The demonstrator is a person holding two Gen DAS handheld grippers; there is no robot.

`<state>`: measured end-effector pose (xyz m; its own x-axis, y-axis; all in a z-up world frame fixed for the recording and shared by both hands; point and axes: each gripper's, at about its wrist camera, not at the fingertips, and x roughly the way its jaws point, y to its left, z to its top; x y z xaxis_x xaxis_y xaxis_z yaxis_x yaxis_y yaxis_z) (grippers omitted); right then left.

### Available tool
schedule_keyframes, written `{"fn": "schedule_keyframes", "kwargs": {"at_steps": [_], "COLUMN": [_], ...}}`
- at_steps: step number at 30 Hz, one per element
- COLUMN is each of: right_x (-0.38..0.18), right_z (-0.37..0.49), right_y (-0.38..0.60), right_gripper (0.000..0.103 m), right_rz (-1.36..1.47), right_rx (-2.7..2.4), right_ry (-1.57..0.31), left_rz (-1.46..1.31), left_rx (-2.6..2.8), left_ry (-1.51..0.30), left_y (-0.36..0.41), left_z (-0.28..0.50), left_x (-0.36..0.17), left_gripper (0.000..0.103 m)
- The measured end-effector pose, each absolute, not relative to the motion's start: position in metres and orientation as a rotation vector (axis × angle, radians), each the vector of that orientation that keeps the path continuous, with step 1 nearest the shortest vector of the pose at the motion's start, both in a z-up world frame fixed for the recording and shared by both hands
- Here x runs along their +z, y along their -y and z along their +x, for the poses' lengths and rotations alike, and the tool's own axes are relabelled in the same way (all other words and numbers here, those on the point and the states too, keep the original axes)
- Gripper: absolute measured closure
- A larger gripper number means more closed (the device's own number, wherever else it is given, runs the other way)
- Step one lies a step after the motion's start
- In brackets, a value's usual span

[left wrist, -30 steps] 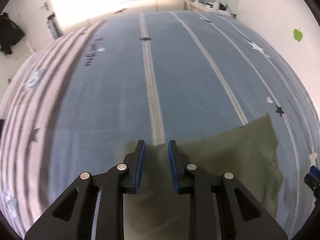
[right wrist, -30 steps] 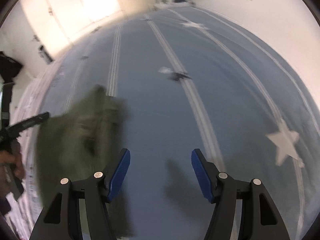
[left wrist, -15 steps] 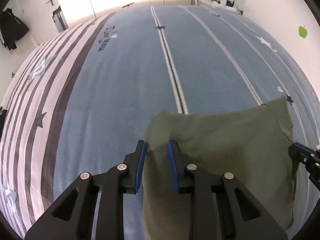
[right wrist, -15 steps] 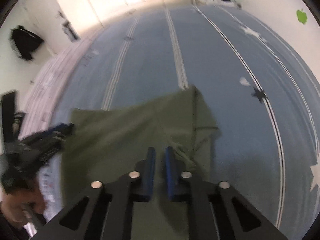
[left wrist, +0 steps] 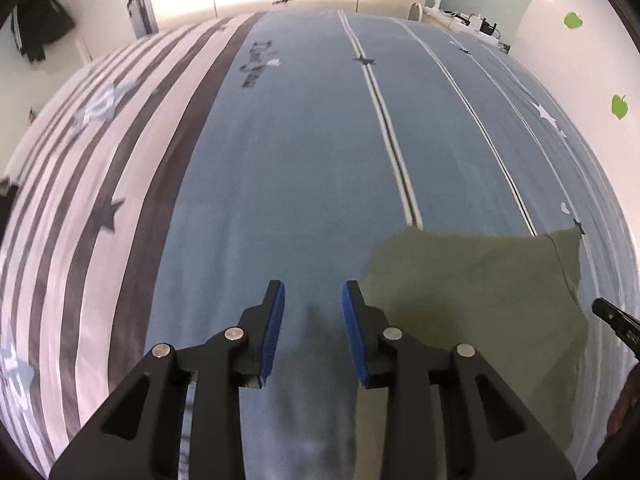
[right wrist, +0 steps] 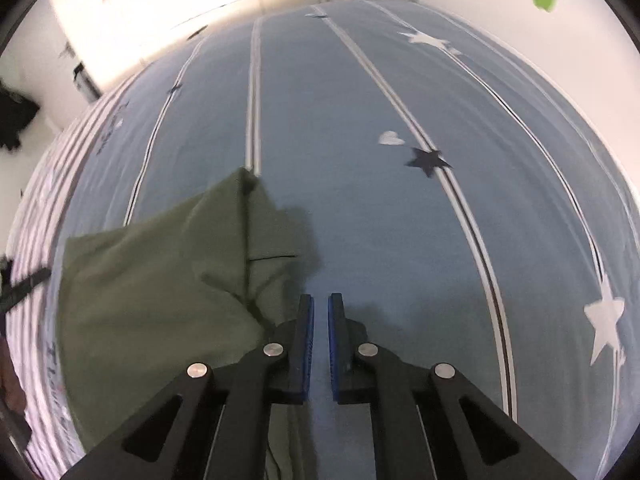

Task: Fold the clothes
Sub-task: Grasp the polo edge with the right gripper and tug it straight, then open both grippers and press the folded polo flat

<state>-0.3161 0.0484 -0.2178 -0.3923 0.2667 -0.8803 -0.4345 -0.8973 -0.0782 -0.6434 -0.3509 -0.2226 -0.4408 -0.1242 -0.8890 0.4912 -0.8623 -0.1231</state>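
Observation:
An olive green garment (left wrist: 472, 304) lies flat on the blue striped bed cover (left wrist: 300, 160). My left gripper (left wrist: 314, 320) hovers just left of its edge; the jaws are opening and only bed cover shows between them. In the right wrist view the same garment (right wrist: 160, 280) spreads to the left, with a fold and seam near its right side. My right gripper (right wrist: 321, 320) stands at that right edge, jaws a narrow slit apart and opening, with nothing between them. The other gripper's black tip (left wrist: 616, 320) shows at the far right.
Blue bed cover (right wrist: 360, 220) with white double lines and stars stretches ahead. A grey-and-white striped band (left wrist: 80, 208) runs along the left. Beyond it are white walls with green apple stickers (left wrist: 618, 106), cupboards, and dark clothes hanging (left wrist: 40, 28).
My left gripper let go of the garment's corner, slid left off it and widened. My right gripper went from wide open to nearly closed and now sits beside the garment's right edge.

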Motion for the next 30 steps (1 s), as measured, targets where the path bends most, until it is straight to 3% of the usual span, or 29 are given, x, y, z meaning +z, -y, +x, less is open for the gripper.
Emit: {"fn": "schedule_keyframes", "kwargs": {"at_steps": [3,5,11,22,24,26,28,30], "right_x": [-0.219,-0.221,-0.230,-0.252,-0.259,-0.266,-0.273,-0.276], "right_z": [-0.307,-0.302,-0.289,-0.281,-0.278,-0.278,-0.277,-0.276], "right_y": [-0.041,-0.030,-0.003,0.001,0.000,-0.005,-0.011,-0.016], "right_gripper": [0.076,0.067,0.052,0.052,0.052,0.049,0.047,0.045], "right_rz": [-1.425,-1.438,-1.479,-1.526,-1.547,-1.562,-1.575,-1.568], "right_rx": [2.321,2.343,2.374,2.391,2.386,2.377,2.364,2.379], "right_ry": [-0.214,-0.183,-0.106,-0.163,-0.162,-0.183,-0.206,-0.241], "left_rz": [1.408,1.404,1.447,1.395,1.402,1.422,1.424,1.430], "left_rx": [-2.338,-2.347,-2.371,-2.396,-2.398,-2.368,-2.345,-2.339], "left_ry": [-0.593,-0.620,-0.651,-0.708,-0.671,-0.634,-0.659,-0.720], "left_y": [0.346,0.337,0.293,0.267,0.268,0.272,0.280,0.286], "left_z": [-0.616,-0.599,-0.573,-0.575,-0.578,-0.579,-0.578,-0.577], "left_x": [-0.224,-0.226,-0.237,-0.258,-0.263,-0.270,-0.276,-0.282], "left_gripper": [0.065,0.049,0.044,0.044,0.038,0.019,0.009,0.009]}}
